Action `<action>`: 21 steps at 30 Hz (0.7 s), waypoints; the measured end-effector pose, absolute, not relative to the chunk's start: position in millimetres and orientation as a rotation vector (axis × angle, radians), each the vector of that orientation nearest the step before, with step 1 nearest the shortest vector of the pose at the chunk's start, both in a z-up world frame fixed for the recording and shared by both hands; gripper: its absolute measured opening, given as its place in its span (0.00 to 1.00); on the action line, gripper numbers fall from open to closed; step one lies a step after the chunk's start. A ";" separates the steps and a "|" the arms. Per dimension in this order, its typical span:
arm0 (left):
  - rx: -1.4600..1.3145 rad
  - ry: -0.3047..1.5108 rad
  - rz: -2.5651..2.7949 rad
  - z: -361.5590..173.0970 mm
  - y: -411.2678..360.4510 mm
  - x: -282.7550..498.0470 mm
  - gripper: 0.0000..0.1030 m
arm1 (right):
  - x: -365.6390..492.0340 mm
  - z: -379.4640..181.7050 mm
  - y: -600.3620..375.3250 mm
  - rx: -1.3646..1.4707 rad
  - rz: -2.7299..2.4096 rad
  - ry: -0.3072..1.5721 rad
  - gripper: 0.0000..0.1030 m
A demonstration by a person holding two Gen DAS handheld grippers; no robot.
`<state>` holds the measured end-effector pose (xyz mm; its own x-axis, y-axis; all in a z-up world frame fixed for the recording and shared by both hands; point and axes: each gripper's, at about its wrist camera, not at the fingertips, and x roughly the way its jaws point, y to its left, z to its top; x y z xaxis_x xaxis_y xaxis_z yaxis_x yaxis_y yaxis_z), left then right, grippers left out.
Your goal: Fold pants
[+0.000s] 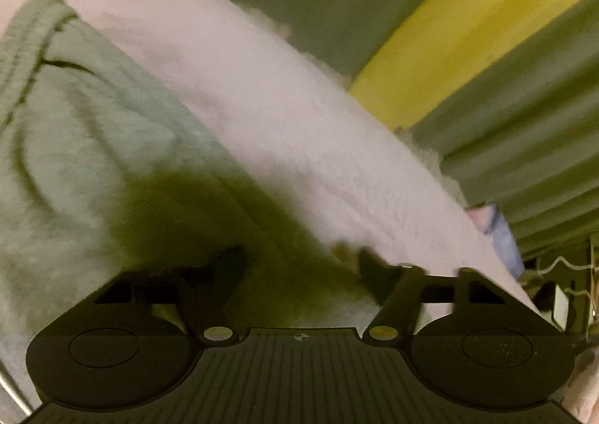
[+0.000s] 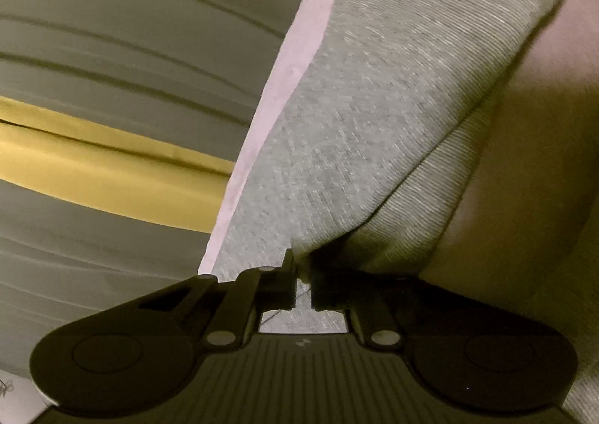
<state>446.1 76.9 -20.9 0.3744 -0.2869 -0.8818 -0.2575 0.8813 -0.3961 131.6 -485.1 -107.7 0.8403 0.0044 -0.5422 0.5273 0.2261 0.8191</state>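
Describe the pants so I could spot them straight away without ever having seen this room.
Find the pale pink fleecy blanket covering the surface. On it lie the pants, soft grey-green ribbed knit with a gathered waistband, and the right gripper pinches one edge. They are the only grey-green cloth on the pink.

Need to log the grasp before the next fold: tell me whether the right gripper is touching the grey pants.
Touching. In the right wrist view the right gripper has its fingers nearly closed on a pinched fold of the grey pants, with the fabric running down between them.
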 end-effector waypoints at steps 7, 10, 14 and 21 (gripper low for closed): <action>-0.574 1.252 -0.056 -34.8 70.5 458.2 0.62 | 128.3 -111.1 -484.8 1.340 -0.358 0.460 0.04; -0.571 1.235 -0.014 -30.2 61.0 458.7 0.47 | 133.6 -109.8 -482.3 1.336 -0.368 0.469 0.04; -0.435 1.199 0.009 -33.9 53.6 455.1 0.07 | 148.4 -109.5 -481.0 1.331 -0.368 0.476 0.04; -0.476 1.080 -0.066 -4.2 83.0 407.2 0.06 | 147.0 -90.3 -474.3 1.308 -0.359 0.418 0.03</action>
<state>407.2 83.0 -4.2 0.4799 -0.2802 -0.8314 -0.1762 0.8975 -0.4042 147.0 -474.3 -90.3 0.8721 -0.0192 -0.4889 0.4803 0.2244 0.8479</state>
